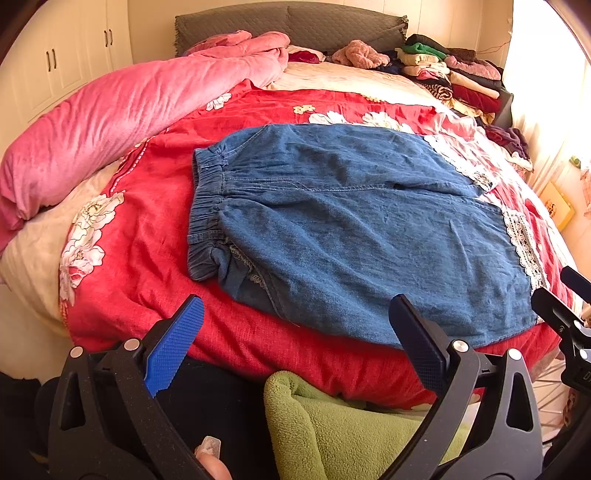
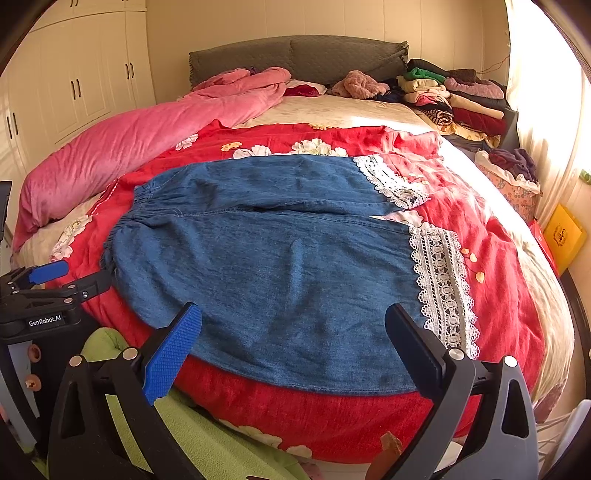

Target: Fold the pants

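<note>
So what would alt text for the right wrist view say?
Blue denim pants with lace cuffs lie flat on a red floral blanket on a bed. The open right gripper hovers at their near edge; the left gripper shows at left.

Left wrist view: set low at near edge of bed (image 1: 236,343), facing across it toward grey headboard (image 1: 295,22) at far end. Own fingers (image 1: 173,343) fill bottom of frame. Denim pants (image 1: 351,229) close ahead, slightly right of centre; waistband end best covered. Right gripper (image 1: 569,299) enters at right edge.

Right wrist view: same near edge, further right, a little higher, same heading toward headboard (image 2: 295,55). Pants (image 2: 277,266) close, lace hems central-right. Left gripper (image 2: 70,277) enters at left edge.

Shared: pants, red quilt (image 2: 498,258), pink blanket (image 1: 129,110), far clothes pile (image 2: 461,99), left wardrobe (image 2: 74,92).
</note>
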